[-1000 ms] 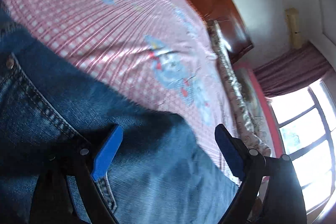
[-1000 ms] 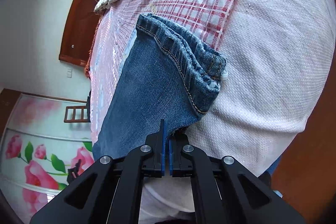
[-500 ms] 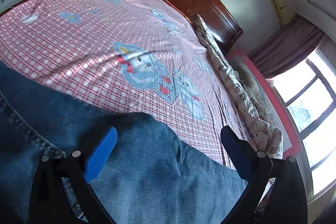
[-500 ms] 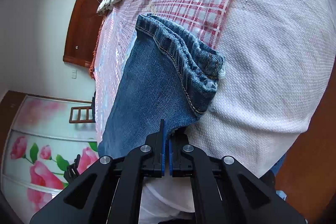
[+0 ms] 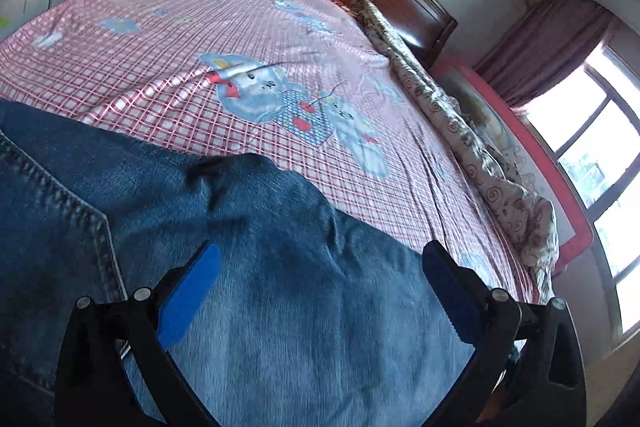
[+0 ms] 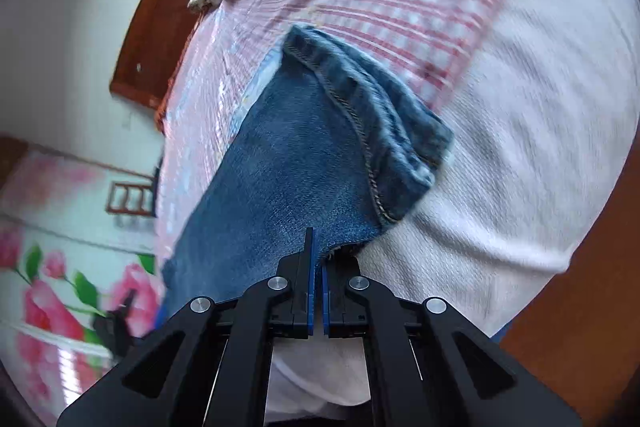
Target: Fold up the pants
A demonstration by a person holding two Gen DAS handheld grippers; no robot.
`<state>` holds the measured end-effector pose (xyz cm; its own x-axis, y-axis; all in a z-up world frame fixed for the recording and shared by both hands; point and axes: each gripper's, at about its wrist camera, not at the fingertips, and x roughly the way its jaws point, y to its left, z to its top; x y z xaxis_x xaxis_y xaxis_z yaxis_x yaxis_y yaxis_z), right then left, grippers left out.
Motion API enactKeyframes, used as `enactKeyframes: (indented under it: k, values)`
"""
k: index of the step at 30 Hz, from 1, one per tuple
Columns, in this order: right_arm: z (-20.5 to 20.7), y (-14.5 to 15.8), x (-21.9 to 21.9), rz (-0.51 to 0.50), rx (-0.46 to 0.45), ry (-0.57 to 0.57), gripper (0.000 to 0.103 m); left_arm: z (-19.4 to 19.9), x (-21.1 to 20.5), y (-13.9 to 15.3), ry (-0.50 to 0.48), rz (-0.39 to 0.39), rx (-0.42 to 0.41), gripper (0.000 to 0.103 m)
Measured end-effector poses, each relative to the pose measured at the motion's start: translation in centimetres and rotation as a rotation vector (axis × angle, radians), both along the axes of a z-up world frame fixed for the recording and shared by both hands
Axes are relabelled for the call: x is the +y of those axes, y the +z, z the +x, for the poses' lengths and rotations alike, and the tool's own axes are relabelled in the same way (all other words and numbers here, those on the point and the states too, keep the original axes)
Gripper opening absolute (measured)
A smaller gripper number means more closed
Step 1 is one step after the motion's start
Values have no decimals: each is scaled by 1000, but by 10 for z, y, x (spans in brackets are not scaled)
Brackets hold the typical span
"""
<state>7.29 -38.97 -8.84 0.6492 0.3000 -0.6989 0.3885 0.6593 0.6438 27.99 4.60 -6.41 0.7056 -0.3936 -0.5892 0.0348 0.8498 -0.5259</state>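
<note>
Pants (image 5: pixel 280 307), heavy limp denim, are spread on the bed (image 5: pixel 240 47). Left claw (image 5: pixel 320 291) is released above the cloth; right claw (image 6: pixel 316 291) is clenched on a leg edge near the hem (image 6: pixel 360 115). Doubled hems are judged the firmest hold.

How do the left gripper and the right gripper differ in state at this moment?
The left gripper has its jaws spread wide above the jeans, pads clear of the denim; the right gripper is shut, pinching an edge of the jeans near the leg hem. The left looks across the pink checked sheet; the right faces the white mattress cover. Both have blue pads.
</note>
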Motion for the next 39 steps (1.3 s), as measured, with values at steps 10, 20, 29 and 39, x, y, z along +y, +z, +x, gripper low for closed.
enactKeyframes:
  k: [10,20,29,39]
  values:
    - [13,82,8,-166,-265,58,0,-15,4,-28,55,128,-4,101]
    - [1,3,-18,-81,-71,-87,0,-15,0,-29,69,153,-21,101]
    - [8,22,-23,-142,44,-34,15,-14,-2,-29,77,155,-23,101]
    - [13,49,10,15,-189,26,22,-17,-2,-30,80,148,-33,101]
